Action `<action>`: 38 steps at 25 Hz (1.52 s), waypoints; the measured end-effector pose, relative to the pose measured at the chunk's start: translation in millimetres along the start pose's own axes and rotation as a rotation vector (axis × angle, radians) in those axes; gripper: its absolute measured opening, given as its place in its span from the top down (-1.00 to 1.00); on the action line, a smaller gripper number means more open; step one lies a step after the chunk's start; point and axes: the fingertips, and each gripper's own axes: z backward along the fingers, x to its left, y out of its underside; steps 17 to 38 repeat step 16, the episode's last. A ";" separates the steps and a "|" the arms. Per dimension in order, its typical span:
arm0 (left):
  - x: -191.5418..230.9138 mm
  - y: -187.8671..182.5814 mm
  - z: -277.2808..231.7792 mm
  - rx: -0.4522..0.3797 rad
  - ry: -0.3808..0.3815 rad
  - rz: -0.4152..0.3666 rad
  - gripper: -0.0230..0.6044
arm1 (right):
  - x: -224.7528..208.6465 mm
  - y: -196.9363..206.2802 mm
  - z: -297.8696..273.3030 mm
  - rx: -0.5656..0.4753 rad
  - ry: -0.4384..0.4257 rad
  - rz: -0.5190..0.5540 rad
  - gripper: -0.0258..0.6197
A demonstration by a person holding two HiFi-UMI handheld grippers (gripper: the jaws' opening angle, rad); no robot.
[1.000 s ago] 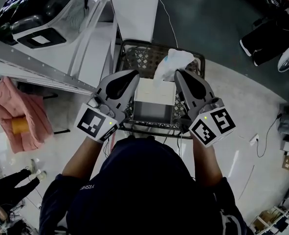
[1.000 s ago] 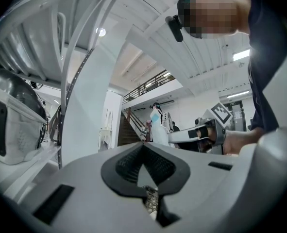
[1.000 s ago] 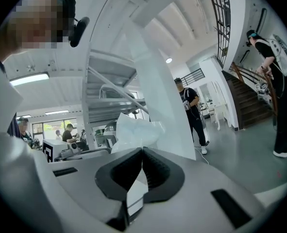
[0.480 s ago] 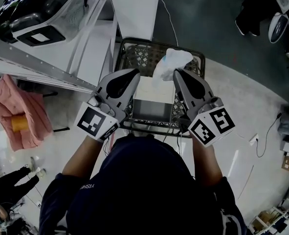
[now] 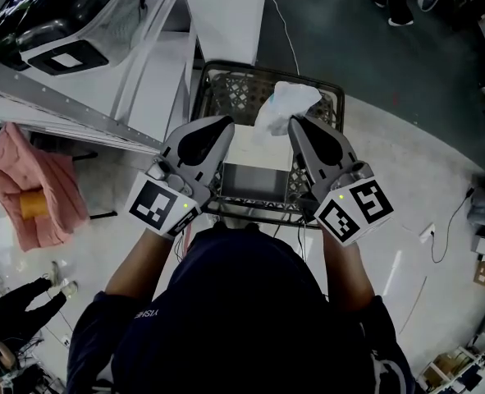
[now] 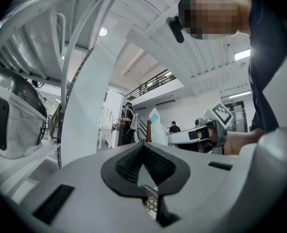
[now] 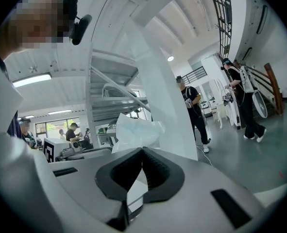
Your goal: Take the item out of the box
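Grey concrete floor filled the far side of my head view, with a white metal rack on the left and a pink cloth lying below it. Straight ahead of me stood a dark wire basket, and inside it sat a white cardboard box, open at the top with a grey inside showing. I held the right gripper over the box's far right corner. Its fingers were closed on a crumpled white plastic bag with a pale blue patch. The bag stood up from the fingertips, clear of the box opening and above the far part of the basket. In the right gripper view the bag bunched up just past the pinched tips, and two people stood on the floor well beyond it, beside a tall white column. The left gripper sat along the box's left side, near it, though I could not tell whether it touched. Its fingers were closed together on nothing, as the left gripper view showed, with only basket lattice visible through the gap behind the tips. From that side I also saw the bag upright at the tip of the right gripper.
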 end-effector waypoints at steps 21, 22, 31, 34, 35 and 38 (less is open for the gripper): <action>-10.9 -0.1 1.0 0.001 0.010 -0.018 0.91 | 3.6 0.4 9.6 0.000 -0.007 0.011 0.84; -10.9 -0.1 1.0 0.001 0.010 -0.018 0.91 | 3.6 0.4 9.6 0.000 -0.007 0.011 0.84; -10.9 -0.1 1.0 0.001 0.010 -0.018 0.91 | 3.6 0.4 9.6 0.000 -0.007 0.011 0.84; -10.9 -0.1 1.0 0.001 0.010 -0.018 0.91 | 3.6 0.4 9.6 0.000 -0.007 0.011 0.84; -10.9 -0.1 1.0 0.001 0.010 -0.018 0.91 | 3.6 0.4 9.6 0.000 -0.007 0.011 0.84; -10.9 -0.1 1.0 0.001 0.010 -0.018 0.91 | 3.6 0.4 9.6 0.000 -0.007 0.011 0.84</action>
